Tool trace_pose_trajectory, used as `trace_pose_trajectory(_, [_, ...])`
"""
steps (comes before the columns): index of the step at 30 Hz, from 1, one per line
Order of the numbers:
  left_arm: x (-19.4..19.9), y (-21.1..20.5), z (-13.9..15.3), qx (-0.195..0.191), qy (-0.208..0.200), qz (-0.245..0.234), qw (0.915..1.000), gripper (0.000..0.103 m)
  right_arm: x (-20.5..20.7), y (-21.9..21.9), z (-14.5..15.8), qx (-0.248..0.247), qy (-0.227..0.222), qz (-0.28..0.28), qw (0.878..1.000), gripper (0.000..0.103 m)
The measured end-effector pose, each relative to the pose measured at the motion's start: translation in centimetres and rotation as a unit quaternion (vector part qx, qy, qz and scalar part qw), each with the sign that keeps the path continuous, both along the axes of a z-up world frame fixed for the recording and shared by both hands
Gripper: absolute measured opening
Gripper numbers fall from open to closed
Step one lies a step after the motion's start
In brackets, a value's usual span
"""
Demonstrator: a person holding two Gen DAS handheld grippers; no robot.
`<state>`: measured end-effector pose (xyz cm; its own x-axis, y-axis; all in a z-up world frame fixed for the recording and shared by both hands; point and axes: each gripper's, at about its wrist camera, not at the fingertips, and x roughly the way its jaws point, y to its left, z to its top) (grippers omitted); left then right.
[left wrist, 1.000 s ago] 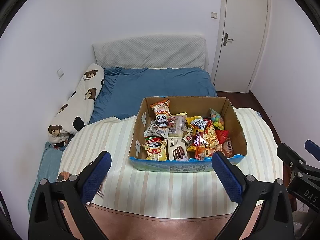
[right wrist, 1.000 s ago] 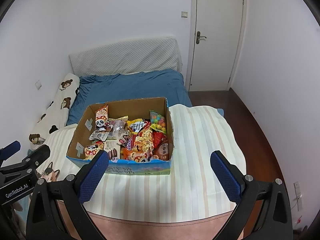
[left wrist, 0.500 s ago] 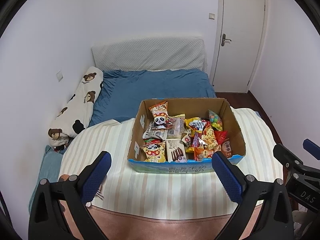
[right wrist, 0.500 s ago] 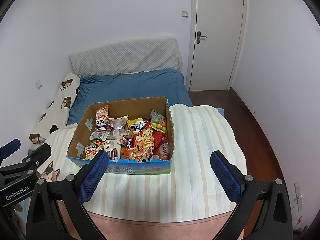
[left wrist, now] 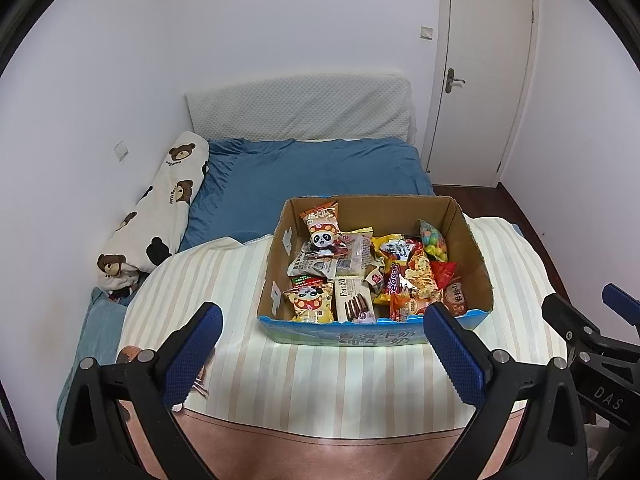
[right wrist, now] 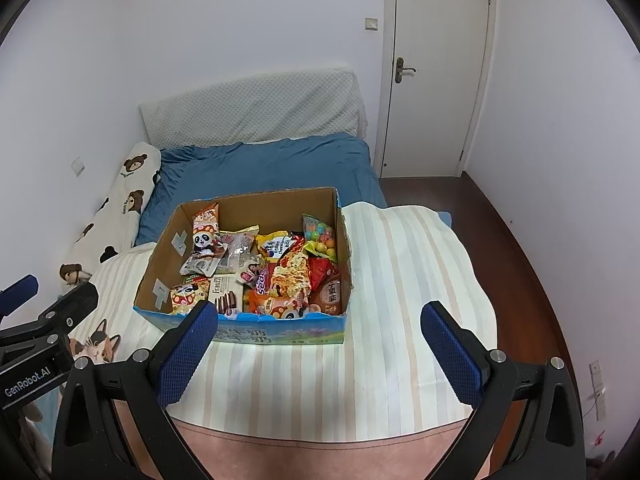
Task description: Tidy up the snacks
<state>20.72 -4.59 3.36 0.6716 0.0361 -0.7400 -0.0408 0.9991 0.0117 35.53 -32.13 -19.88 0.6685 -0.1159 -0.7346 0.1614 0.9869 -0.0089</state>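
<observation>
Left wrist view: a cardboard box (left wrist: 468, 236) of snacks sits on the striped cloth (left wrist: 224, 280) covering the counter.
The left hand-held gripper (left wrist: 322, 354) hovers in front of the box, blue pads spread wide and holding nothing; the right hand-held gripper (right wrist: 318, 354) hangs just in front of the box, also spread and empty. Inside the box, a panda-print packet (left wrist: 322, 228) stands toward the far left corner, a cookie packet (left wrist: 354, 300) lies against the near wall, and a candy bag (left wrist: 434, 240) leans on the right wall. A blue bed (left wrist: 312, 168) lies behind the box.

black frames, blue textured fingers (left wrist: 191, 355)
</observation>
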Motion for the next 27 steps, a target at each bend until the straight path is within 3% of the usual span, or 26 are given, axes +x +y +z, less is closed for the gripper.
trace_pose_trajectory(27, [-0.13, -0.24, -0.31, 0.001, 0.003, 0.001, 1.0, 0.103, -0.37, -0.03, -0.07, 0.0, 0.0, -0.012, 1.0, 0.103])
